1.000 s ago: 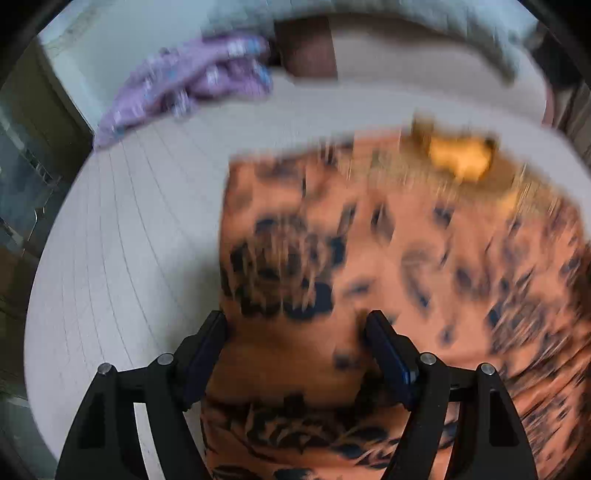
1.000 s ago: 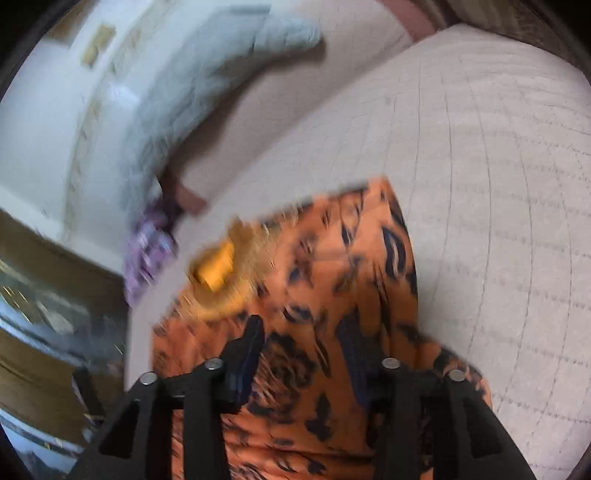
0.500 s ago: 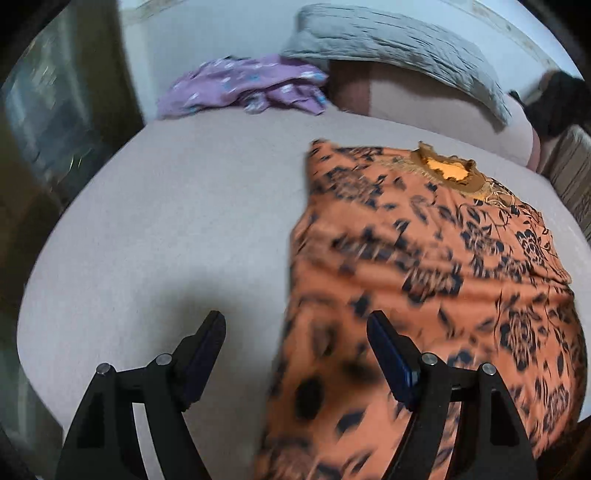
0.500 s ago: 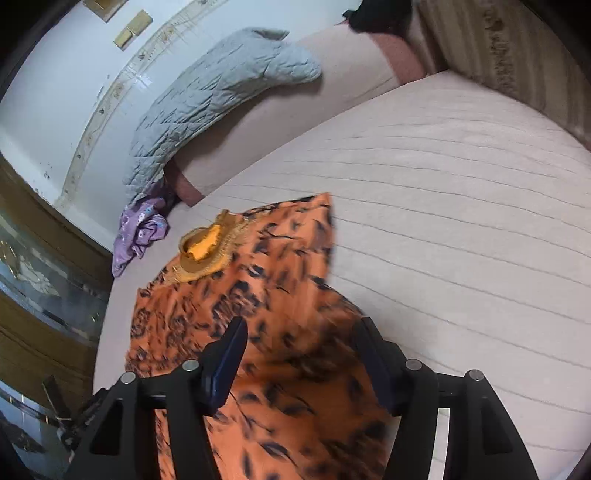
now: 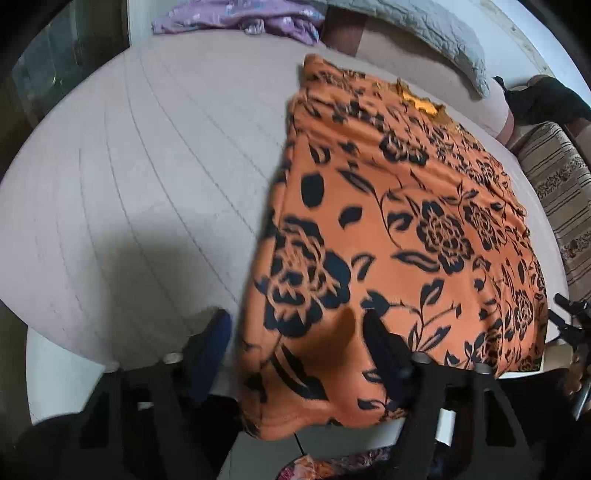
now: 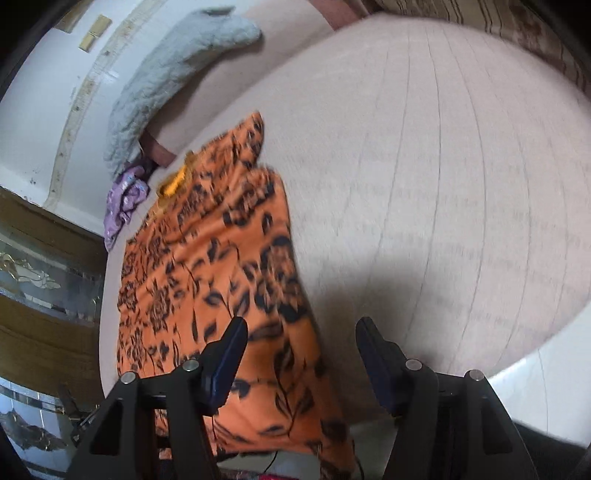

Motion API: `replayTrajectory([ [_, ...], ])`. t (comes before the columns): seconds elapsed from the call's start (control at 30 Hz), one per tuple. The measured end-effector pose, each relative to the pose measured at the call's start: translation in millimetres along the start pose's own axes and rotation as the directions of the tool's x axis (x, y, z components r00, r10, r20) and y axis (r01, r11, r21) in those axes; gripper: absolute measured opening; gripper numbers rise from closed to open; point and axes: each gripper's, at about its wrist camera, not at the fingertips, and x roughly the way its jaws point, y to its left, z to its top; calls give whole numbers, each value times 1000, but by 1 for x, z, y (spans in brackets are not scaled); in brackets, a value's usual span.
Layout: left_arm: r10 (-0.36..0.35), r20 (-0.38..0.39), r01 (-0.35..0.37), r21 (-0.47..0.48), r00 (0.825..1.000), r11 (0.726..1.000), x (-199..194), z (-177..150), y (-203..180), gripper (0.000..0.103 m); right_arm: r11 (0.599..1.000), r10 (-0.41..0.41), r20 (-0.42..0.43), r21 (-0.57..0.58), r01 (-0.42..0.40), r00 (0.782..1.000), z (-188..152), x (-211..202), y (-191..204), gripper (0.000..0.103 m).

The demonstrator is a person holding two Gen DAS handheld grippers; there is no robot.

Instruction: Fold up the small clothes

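Since a second ago both grippers are pulled back toward the near mattress edge, and the orange floral garment (image 5: pixel 402 221), then bunched right under the jaws, is now seen laid out flat. Left jaws have just been closing somewhat; right jaws have just been opening a bit.

Garment is spread on the pale quilted mattress (image 5: pixel 147 166), hem draped over the near edge, yellow-trimmed neckline (image 5: pixel 421 101) at the far end toward the grey pillow (image 5: pixel 424 29). Long axis is run from the near edge away to the pillow, so the neck is pointed away from both grippers.

Left gripper (image 5: pixel 295 347): jaws are held apart, the garment's left hem edge is seen in the gap, right finger over cloth, left finger over bare mattress. No pinch is seen; fabric is not lifted. Right gripper (image 6: pixel 301 354): jaws are held apart too, the garment's right edge is straddled, left finger over cloth, right finger over mattress. Nothing is gripped.

Key relation: each side edge is lined up with its own gripper at the hem end, equally near. A lengthwise fold is judged likely next, hem corners to be pinched and carried toward the neckline.

Purple garment (image 5: pixel 236 18) is left crumpled at the far left corner, well apart. Striped cushion (image 5: pixel 554 177) is seen at the right.
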Motion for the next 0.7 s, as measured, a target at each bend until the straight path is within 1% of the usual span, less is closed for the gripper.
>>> replayTrajectory([
  [0.03,17,9,-17,12,1000,1000,-1,-1,-2,58,1000,-5,-24,-9,5,1000,-5,6,3,65],
  [0.07,17,13,-17,24,1000,1000,-2,-3,-4,46,1000,-16,-40,-20,16,999,-9,10,6,65],
  [0.1,4,14,-4,32,1000,999,-3,-4,-6,37,999,-36,-58,-38,34,998,-15,16,10,65],
  [0.13,-4,18,3,39,1000,999,-4,-6,-7,32,997,-54,-57,-57,51,997,-20,18,14,65],
  [0.17,-10,16,9,45,1000,999,-4,-8,-8,23,993,-81,-43,-94,77,996,-25,19,20,63],
  [0.2,-14,14,13,47,1000,999,-4,-8,-8,22,985,-105,-32,-138,100,994,-29,20,28,57],
  [0.23,-16,17,15,47,1000,999,-5,-8,-7,22,979,-111,-26,-175,105,993,-33,21,34,34],
  [0.27,-20,20,19,43,1000,999,-7,-8,-6,22,974,-115,-21,-199,109,993,-36,21,40,30],
  [0.33,-27,15,26,25,1000,999,-7,-9,-2,22,968,-127,2,-217,124,992,-40,20,43,30],
  [0.37,-28,8,28,17,1000,999,-8,-10,0,31,969,-129,0,-215,126,992,-41,20,42,29],
  [0.4,-30,-17,30,3,999,1000,-6,-11,3,53,971,-129,-5,-204,125,992,-41,21,40,29],
  [0.43,-45,-43,44,-13,998,999,-3,-13,5,63,974,-129,-9,-191,125,992,-40,20,39,30],
  [0.47,-62,-59,61,-22,996,998,-2,-15,5,77,977,-135,-11,-171,131,991,-39,20,36,31],
  [0.5,-66,-75,65,-22,995,998,0,-17,5,80,978,-142,-20,-160,137,990,-38,21,34,33],
  [0.53,-56,-84,55,-9,995,998,3,-18,2,80,978,-144,-36,-155,137,989,-37,23,33,47],
  [0.57,-46,-84,47,5,995,999,4,-18,0,80,981,-124,-48,-158,115,991,-38,23,35,66],
  [0.6,-32,-86,34,21,996,999,5,-19,-2,78,980,-113,-51,-169,103,992,-40,22,38,71],
  [0.63,-18,-85,21,25,996,999,5,-19,-3,75,974,-121,-47,-196,109,992,-42,24,43,72],
  [0.7,15,-69,-13,27,997,1000,2,-20,-3,45,943,-169,-24,-293,155,985,-50,28,55,65],
])
